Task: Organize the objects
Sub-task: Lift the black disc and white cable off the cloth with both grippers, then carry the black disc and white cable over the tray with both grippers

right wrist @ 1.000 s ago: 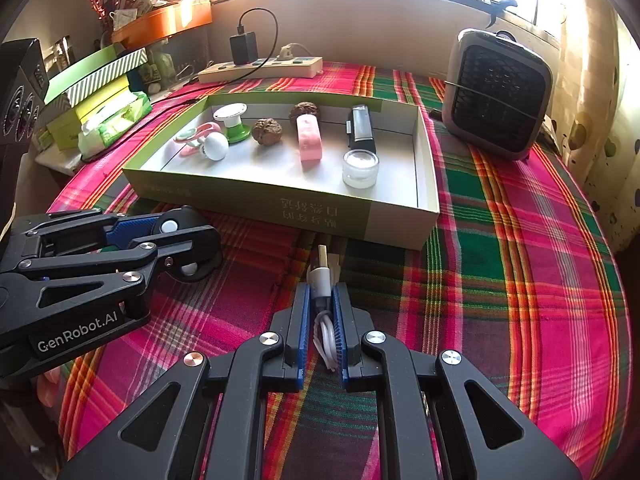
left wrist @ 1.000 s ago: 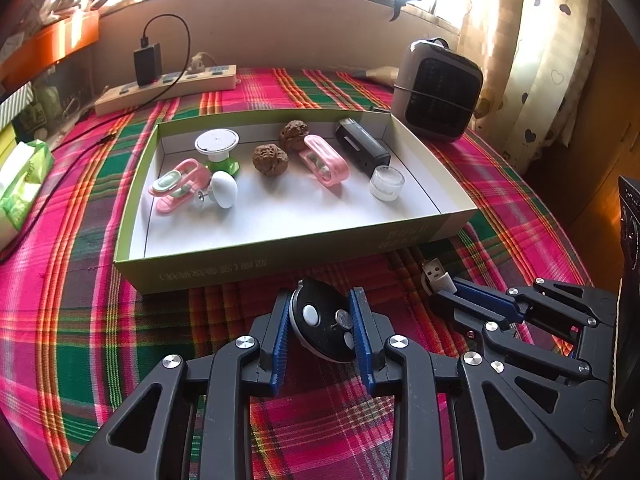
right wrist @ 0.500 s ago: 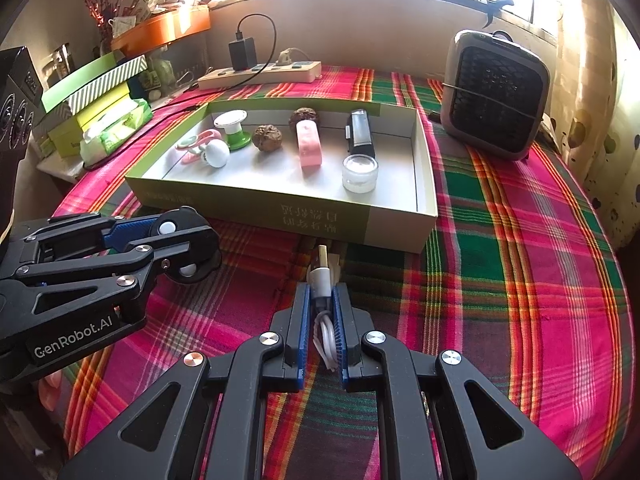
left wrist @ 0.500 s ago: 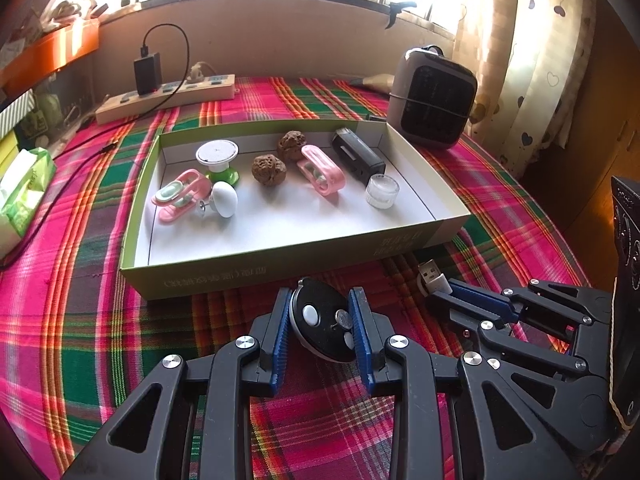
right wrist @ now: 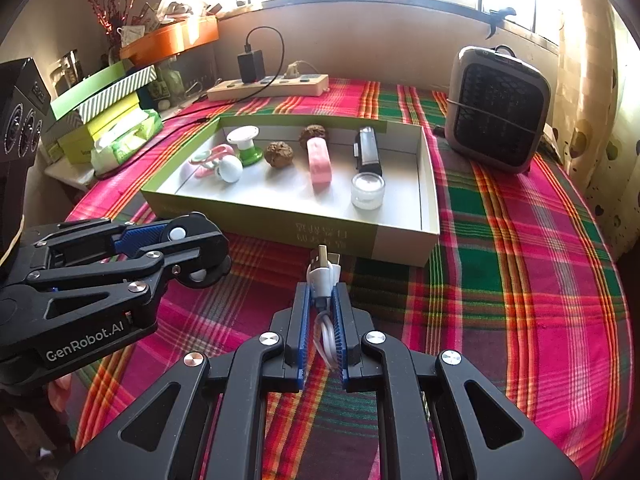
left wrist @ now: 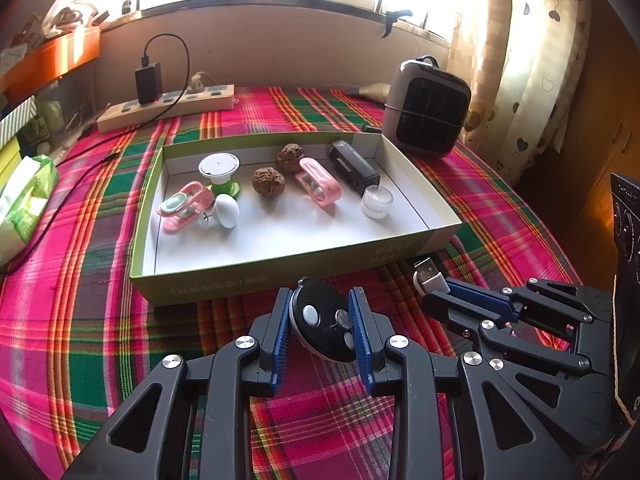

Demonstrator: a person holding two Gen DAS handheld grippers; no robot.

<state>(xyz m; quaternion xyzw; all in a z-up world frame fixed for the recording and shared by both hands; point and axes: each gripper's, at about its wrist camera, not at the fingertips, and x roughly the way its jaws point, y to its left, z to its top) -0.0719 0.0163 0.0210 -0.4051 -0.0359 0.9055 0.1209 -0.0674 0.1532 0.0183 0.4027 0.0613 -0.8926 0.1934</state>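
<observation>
Left wrist view: left gripper (left wrist: 322,322) clamped on a black oval remote (left wrist: 324,326) with pale buttons, held just short of the near wall of the green-sided box (left wrist: 248,280), above the plaid tablecloth (left wrist: 80,320). Right wrist view: right gripper (right wrist: 320,312) pinched tight on a white USB cable (right wrist: 322,276), metal plug poking past the fingertips toward the box's near wall (right wrist: 280,224). Inside the box: two walnuts (left wrist: 269,182), a pink clip (left wrist: 318,186), a black device (left wrist: 354,168), a small clear jar (left wrist: 377,202) and a white-topped green spool (left wrist: 220,172); beyond the box, a grey heater (right wrist: 496,108) and a power strip (right wrist: 268,86).
</observation>
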